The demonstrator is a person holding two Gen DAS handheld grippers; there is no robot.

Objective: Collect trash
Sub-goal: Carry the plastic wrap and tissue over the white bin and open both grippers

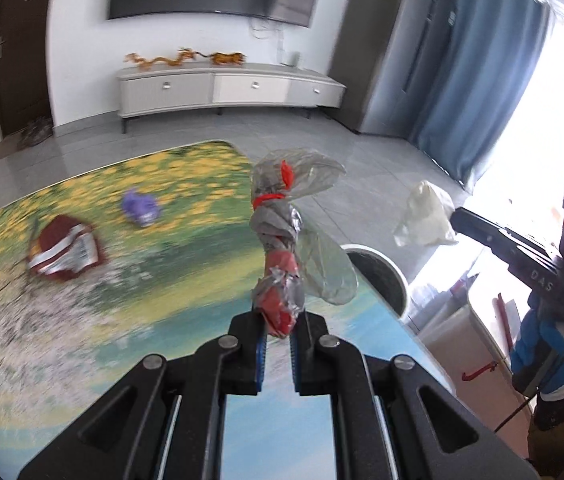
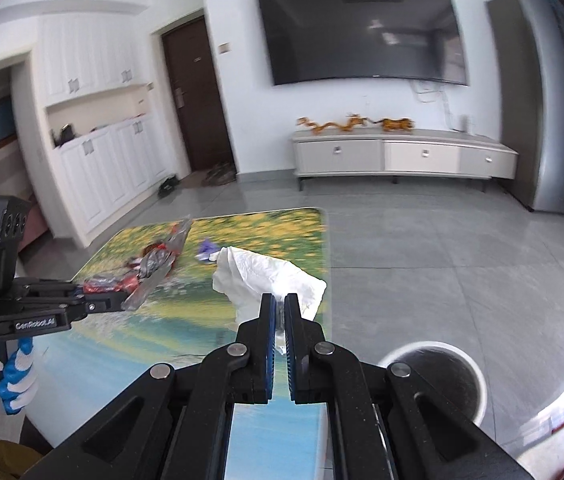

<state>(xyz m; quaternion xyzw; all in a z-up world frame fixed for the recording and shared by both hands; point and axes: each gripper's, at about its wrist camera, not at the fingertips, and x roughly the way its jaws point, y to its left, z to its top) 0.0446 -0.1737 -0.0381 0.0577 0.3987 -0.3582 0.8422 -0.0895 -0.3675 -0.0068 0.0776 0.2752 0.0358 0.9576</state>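
The left tool (image 1: 279, 330) is closed on the lower end of a twisted wrapper (image 1: 282, 240) of clear, silver and red plastic. The wrapper stands up from the blue pads, above the table (image 1: 62, 360) with the flower picture on it. In the right wrist view the same wrapper (image 2: 150, 276) sticks out sideways from the left tool (image 2: 122, 304), which a hand in a blue and white glove (image 2: 16, 376) holds.

The right tool (image 2: 278, 312) is closed too, and it grips a crumpled white paper (image 2: 270, 276) by its near edge. The paper hangs in the air over the right edge of the table (image 2: 82, 360). In the left wrist view this paper (image 1: 426, 220) is at the tip of the right tool (image 1: 458, 218), near the bright window.

Two more pieces of trash lie on the table, well apart from both tools: a red and white packet (image 1: 64, 252) and, farther away, a small purple wrapper (image 1: 142, 208). They are blurred.

A round white bin (image 2: 438, 380) with a dark inside stands on the grey floor just beside the right edge of the table, below and to the right of the white paper. On the far wall there is a big dark television (image 2: 362, 32) above a low white cabinet (image 2: 402, 156).
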